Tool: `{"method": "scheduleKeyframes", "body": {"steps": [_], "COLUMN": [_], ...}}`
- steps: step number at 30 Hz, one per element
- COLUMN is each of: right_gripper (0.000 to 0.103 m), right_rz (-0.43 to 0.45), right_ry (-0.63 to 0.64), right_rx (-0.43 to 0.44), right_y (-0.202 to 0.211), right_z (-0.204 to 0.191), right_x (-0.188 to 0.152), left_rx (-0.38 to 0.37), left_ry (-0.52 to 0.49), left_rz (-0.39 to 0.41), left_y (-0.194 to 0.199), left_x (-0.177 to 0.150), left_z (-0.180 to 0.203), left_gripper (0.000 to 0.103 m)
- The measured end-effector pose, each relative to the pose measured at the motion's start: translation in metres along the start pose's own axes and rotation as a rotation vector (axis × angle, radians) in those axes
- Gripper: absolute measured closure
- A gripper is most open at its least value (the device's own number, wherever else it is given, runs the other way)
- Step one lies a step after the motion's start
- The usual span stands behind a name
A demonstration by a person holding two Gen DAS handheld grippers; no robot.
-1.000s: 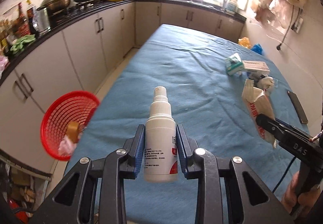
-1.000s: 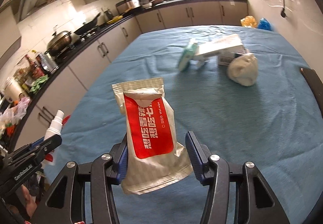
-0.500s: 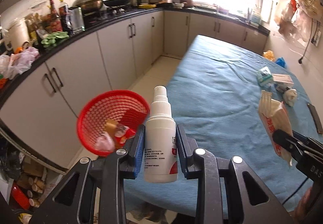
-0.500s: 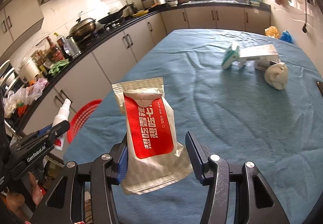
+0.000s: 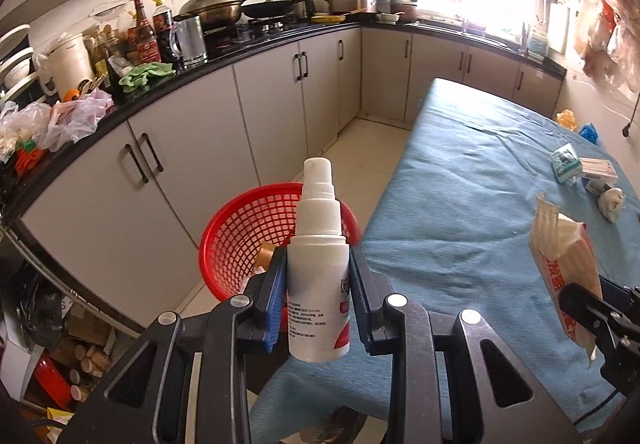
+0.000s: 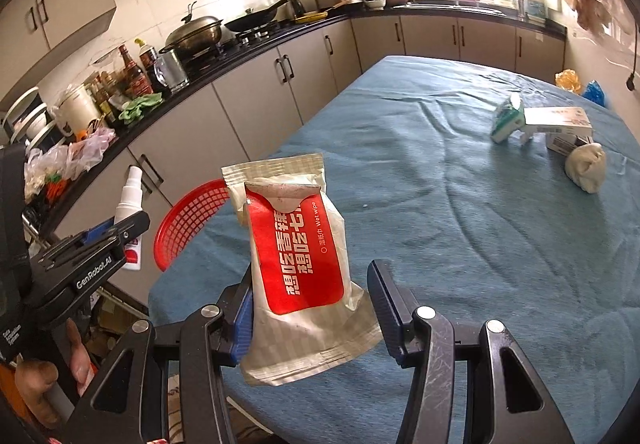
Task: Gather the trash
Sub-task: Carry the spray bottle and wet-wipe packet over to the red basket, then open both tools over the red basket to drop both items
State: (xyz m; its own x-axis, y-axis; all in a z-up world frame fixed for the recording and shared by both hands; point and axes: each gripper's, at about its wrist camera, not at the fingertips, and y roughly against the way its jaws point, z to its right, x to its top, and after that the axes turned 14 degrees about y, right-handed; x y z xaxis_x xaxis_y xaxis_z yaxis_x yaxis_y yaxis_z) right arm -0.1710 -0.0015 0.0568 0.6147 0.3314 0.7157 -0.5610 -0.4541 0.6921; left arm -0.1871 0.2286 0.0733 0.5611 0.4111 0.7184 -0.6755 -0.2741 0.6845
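basket (image 5: 236, 240) on floor — between table (image 5: 472, 211) and cabinets (image 5: 168, 163)

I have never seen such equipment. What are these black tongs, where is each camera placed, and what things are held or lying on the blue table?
They are hand-held grippers, one in each hand of a person; no robot. Each picture comes from a camera on one gripper, looking along its fingers. The left gripper clamps a white spray bottle near a red basket beside the table. The right gripper holds a red wet-wipe packet. On the blue tablecloth lie small boxes and a crumpled white wad.
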Motion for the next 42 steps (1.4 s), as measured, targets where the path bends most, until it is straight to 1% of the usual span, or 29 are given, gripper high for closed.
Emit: {"method": "scheduleKeyframes", "body": {"steps": [8,21,27,31,33,36,39,42], "right_gripper": [0.047,0.047,0.047,0.047,0.047,0.047,0.047,0.045], "right_rz": [-0.017,-0.054,-0.049,-0.044,-0.049,-0.067,-0.085,-0.095], "right_ry": [0.039,0.118,0.149,0.138,0.125,0.113,0.113,0.110], "right_rx": [0.020,0.078,0.129,0.161,0.176,0.196,0.199,0.206], "right_y": [-0.013,-0.052,-0.079,-0.102,-0.115,-0.138,-0.154,-0.168], "right_z": [-0.017,-0.057,-0.079,-0.088,-0.092,-0.099,-0.105,-0.109], "right_x": [0.006,0.031,0.055,0.074,0.084,0.096,0.102,0.107], "left_rx": [0.034,0.073,0.070,0.089,0.088,0.065,0.054,0.050], "left_ry": [0.031,0.099,0.162,0.172,0.178,0.192,0.197,0.202], "left_rz": [-0.014,-0.056,-0.049,-0.037,-0.046,-0.079,-0.100,-0.105], "left_y": [-0.013,-0.044,-0.055,-0.068,-0.075,-0.088,-0.097,-0.103], "left_x": [0.002,0.011,0.031,0.047,0.050,0.052,0.052,0.051], "left_z": [-0.019,-0.060,-0.090,-0.103,-0.106,-0.108,-0.106,-0.104], "left_gripper": [0.074,0.074,0.074,0.074,0.074,0.074,0.074,0.074]}}
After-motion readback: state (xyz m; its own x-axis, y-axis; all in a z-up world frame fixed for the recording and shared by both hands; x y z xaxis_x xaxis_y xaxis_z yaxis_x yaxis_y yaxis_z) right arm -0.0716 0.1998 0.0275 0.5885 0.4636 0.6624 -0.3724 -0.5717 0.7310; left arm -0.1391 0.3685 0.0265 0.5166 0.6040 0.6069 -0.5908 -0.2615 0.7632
